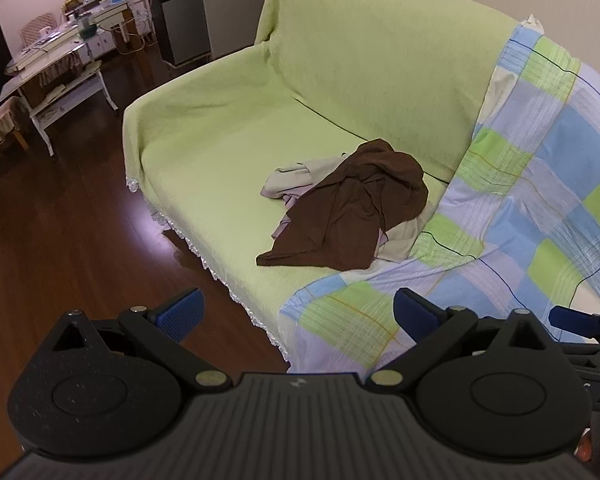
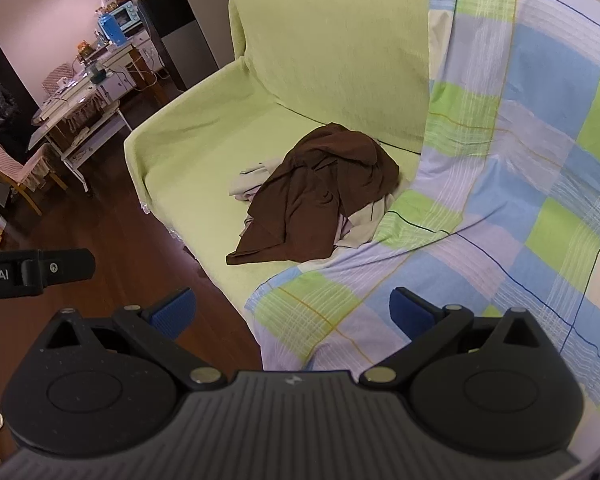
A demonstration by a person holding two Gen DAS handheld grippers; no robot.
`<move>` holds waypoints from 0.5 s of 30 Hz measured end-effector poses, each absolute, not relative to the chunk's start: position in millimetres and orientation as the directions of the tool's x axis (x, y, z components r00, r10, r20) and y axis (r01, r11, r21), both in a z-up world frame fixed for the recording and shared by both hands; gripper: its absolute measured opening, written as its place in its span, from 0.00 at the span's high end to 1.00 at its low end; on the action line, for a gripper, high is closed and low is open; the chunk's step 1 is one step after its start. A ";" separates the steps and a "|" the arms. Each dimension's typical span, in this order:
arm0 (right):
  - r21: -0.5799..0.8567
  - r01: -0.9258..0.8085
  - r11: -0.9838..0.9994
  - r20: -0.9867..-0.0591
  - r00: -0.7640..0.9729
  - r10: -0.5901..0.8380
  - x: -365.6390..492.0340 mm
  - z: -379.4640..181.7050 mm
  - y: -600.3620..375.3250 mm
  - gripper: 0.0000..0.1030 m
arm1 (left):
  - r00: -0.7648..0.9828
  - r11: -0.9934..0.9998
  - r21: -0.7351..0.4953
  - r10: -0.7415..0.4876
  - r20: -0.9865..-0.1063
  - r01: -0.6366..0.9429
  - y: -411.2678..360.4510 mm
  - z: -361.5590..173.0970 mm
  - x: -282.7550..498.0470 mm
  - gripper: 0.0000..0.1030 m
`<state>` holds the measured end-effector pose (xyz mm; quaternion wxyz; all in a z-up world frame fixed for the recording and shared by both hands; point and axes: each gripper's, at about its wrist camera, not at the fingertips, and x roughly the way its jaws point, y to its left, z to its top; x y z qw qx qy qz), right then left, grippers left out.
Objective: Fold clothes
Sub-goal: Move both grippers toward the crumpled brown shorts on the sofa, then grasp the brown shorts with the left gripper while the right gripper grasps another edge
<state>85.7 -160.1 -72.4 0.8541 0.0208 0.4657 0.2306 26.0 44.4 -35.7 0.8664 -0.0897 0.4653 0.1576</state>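
Crumpled brown garment mid-sofa

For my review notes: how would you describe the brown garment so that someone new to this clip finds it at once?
Start at the sofa under its pale green cover. On the seat, beside the blue-and-green checked sheet draped over one end, lies a small heap of clothes. The brown garment is the crumpled dark piece on top, the only dark thing there, with pale beige and lilac clothes showing from under it.

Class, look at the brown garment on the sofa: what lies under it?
Under the brown garment lie pale clothes, beige and lilac, showing at its left and right edges. How many pieces there are, and what kind, is covered. All rest on the green sofa cover.
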 end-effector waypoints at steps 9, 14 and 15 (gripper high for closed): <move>0.263 -0.259 0.929 -0.823 0.443 0.356 132.0 -96.3 -136.4 0.01 | 0.475 0.966 -0.002 0.126 -0.871 -0.260 77.5 -65.3 103.0 0.02; 0.294 -0.138 0.946 -0.859 0.395 0.325 158.5 -124.7 -131.2 0.01 | 0.447 0.990 -0.026 0.038 -0.894 -0.136 85.2 -108.3 142.2 0.02; 0.298 -0.114 0.948 -0.866 0.384 0.319 163.8 -130.4 -130.1 0.01 | 0.451 0.993 -0.025 0.028 -0.892 -0.112 85.5 -115.3 146.1 0.02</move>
